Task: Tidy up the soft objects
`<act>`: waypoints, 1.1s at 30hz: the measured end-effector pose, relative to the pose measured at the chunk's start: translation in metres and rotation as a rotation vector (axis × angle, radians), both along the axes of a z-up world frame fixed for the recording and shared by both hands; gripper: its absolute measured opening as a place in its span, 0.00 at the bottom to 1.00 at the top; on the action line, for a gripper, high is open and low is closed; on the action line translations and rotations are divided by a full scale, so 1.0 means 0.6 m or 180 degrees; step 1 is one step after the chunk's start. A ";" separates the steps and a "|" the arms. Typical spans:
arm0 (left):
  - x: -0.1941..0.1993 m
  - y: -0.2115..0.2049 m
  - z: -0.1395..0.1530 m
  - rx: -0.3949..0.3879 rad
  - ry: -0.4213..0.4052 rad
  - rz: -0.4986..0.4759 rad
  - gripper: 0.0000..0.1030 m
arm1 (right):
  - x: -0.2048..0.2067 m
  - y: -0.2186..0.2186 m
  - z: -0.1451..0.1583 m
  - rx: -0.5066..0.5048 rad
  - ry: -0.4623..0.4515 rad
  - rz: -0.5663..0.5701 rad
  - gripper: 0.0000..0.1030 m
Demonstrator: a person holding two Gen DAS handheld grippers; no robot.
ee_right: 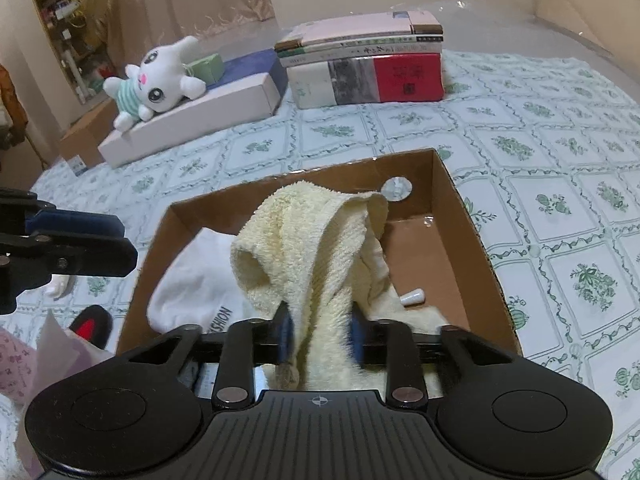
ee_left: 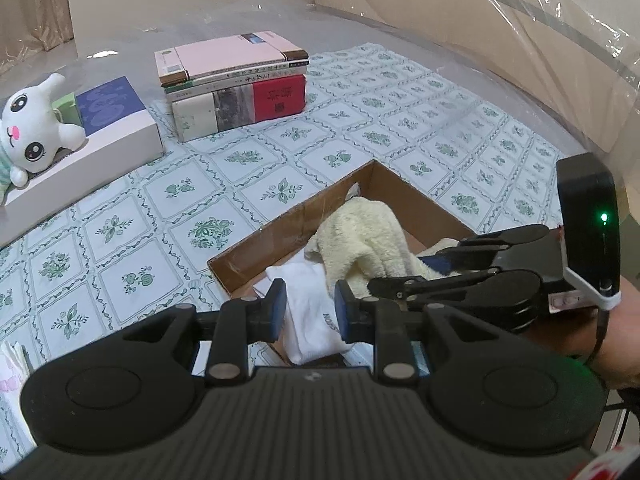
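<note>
A pale yellow terry towel [ee_right: 316,240], fluffy and bunched, hangs pinched in the right hand-held gripper [ee_right: 320,336] over a cardboard box [ee_right: 460,216]. The left hand-held gripper [ee_left: 310,310] is parted, seemingly empty, above a white sock [ee_left: 316,320] in the box

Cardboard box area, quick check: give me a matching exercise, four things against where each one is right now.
Things:
1. yellow towel
2. white sock
3. plush toy
4. red-spined book

Places:
A. bottom of the book stack
B. lying on the white box
C. flat in the cardboard box, between the open left gripper fingers
D. pinched by the right gripper, draped above the cardboard box

Pairs: 1-D, 2-C, 3-B, 4-A
</note>
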State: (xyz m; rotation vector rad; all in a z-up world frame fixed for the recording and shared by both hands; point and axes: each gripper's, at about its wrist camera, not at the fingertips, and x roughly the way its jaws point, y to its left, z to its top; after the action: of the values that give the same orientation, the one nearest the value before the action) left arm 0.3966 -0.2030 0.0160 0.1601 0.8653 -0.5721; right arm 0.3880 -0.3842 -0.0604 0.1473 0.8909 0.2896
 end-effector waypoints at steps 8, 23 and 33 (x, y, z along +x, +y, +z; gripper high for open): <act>-0.050 0.021 0.033 -0.0127 -0.0082 0.0169 0.27 | -0.057 -0.027 0.061 0.0206 -0.0310 -0.0288 0.64; -0.239 0.087 0.089 -0.0443 -0.0307 0.0647 0.63 | -0.283 -0.036 0.167 0.0357 -0.0555 -0.0648 0.71; -0.382 0.148 0.073 -0.0652 -0.0358 0.1051 0.79 | -0.431 -0.023 0.172 0.0438 -0.0559 -0.0784 0.73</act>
State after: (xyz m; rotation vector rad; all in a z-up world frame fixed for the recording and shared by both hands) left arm 0.1674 -0.1143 0.0596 -0.1348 0.7001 -0.3354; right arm 0.1295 -0.3982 0.0431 0.3512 0.6705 0.1313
